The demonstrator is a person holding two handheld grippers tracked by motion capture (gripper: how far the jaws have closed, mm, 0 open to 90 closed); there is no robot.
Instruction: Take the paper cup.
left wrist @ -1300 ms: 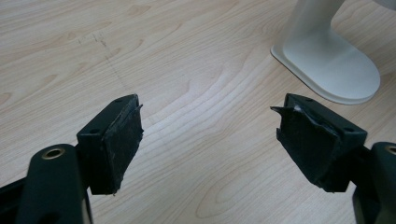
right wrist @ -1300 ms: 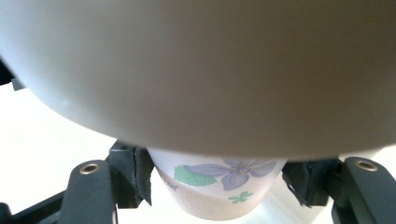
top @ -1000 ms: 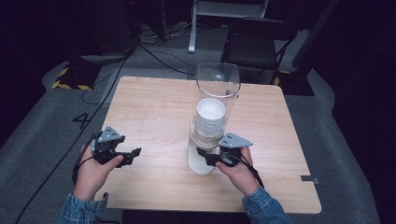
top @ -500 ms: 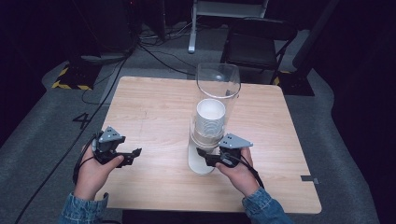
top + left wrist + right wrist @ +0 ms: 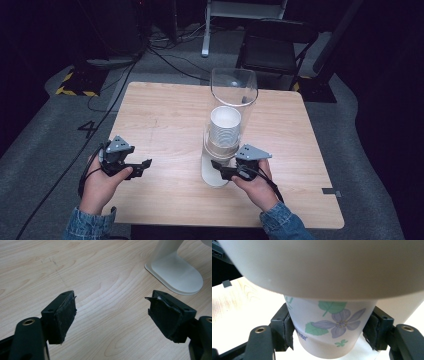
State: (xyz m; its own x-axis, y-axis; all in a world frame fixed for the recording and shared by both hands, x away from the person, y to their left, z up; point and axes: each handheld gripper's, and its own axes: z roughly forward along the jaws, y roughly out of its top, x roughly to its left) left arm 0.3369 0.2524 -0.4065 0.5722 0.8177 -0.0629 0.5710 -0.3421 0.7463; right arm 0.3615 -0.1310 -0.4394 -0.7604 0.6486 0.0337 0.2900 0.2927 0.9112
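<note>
Gripping the bottom cup (image 5: 332,327) under the dispenser (image 5: 222,145), right gripper (image 5: 329,332) barely moved.
Left gripper (image 5: 112,315) stays open, idle left of dispenser.

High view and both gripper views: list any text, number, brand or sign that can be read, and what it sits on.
"4": a pale numeral on the grey floor left of the table, legible in the high view.
Small blue print low on the flowered paper cup, beside the left pad of the right gripper: too blurred to read.
Yellow and black hazard stripes on the floor: a marking, no words.
</note>
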